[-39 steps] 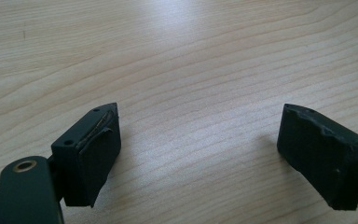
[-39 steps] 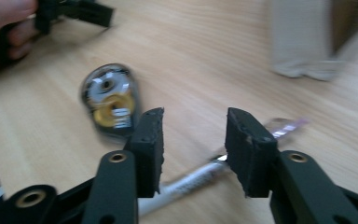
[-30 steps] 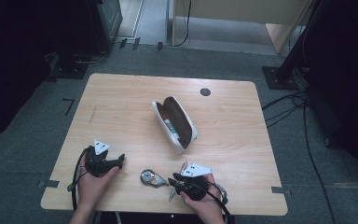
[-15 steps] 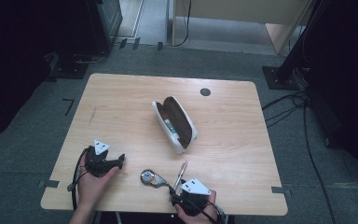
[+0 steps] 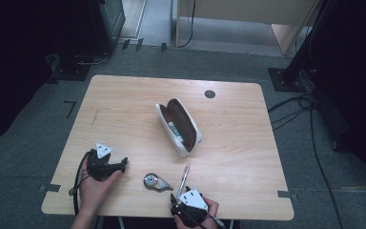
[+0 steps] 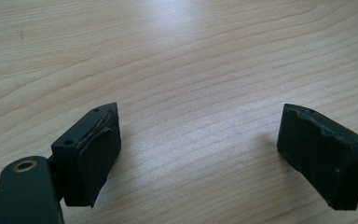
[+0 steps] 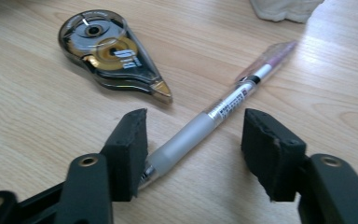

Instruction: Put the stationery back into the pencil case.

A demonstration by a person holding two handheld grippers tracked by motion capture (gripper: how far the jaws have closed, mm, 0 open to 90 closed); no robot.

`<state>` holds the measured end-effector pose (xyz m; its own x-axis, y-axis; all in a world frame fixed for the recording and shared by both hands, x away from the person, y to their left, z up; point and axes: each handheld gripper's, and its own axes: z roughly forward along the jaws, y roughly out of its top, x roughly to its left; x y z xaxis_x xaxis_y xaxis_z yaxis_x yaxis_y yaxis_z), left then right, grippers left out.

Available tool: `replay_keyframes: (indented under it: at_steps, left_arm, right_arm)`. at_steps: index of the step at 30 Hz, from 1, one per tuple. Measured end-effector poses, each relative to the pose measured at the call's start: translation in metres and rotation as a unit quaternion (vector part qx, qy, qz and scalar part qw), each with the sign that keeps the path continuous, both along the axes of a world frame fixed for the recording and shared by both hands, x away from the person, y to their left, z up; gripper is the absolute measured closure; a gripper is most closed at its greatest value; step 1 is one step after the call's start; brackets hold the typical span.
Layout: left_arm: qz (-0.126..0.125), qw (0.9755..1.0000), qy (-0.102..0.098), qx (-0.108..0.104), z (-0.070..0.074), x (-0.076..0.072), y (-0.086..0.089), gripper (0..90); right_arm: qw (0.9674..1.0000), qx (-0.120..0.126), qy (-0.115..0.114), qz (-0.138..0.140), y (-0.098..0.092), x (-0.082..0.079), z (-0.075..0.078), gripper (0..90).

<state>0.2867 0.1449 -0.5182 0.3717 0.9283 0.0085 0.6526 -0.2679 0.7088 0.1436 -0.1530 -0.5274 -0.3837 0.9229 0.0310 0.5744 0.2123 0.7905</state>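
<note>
A clear pen (image 7: 223, 109) with a frosted grip lies flat on the wooden table (image 5: 124, 109). Its rear end sits between the jaws of my right gripper (image 7: 193, 135). Those jaws have just been opening, and the pads stand off the pen on both sides. In the high view the pen (image 5: 183, 177) points away from my right gripper (image 5: 180, 194) at the near table edge. A correction tape roller (image 7: 109, 49) lies just left of the pen. My left gripper (image 6: 200, 130) rests open over bare wood, at the near left (image 5: 121, 165).
An open white case (image 5: 178, 126) with a brown lining lies at mid-table, beyond the pen, with a small item inside. A dark round grommet (image 5: 209, 94) sits near the far edge. Black stands and cables surround the table on the floor.
My right gripper has drawn back toward the near table edge while its jaws spread. The pen now lies on the table in front of it. The left hand has stayed put.
</note>
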Motion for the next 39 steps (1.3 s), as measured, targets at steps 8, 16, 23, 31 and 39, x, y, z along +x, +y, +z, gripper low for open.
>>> replay_keyframes:
  at_steps: [8,16,23,31,39]
  left_arm:
    - [0.000,1.0000,0.000,0.000,0.000,0.000,0.000,13.7]
    - [-0.001,1.0000,0.000,0.001,0.000,0.000,0.000,13.7]
    - [0.000,1.0000,0.000,0.000,0.000,0.000,0.000,13.7]
    - [0.000,1.0000,0.000,0.000,0.000,0.000,0.000,13.7]
    - [0.000,1.0000,0.000,-0.001,0.000,0.000,0.000,13.7]
  right_arm:
    - [0.9999,-0.003,-0.010,-0.001,-0.012,0.002,-0.001,54.7]
    - [0.9999,-0.002,-0.012,0.007,-0.029,0.003,-0.001,65.3]
    - [0.9995,-0.009,-0.014,0.026,-0.041,0.006,0.000,77.9]
    - [0.9985,-0.004,0.000,0.055,-0.050,0.011,0.002,81.4]
    - [0.9978,0.004,-0.006,0.066,-0.057,0.013,0.010,81.5]
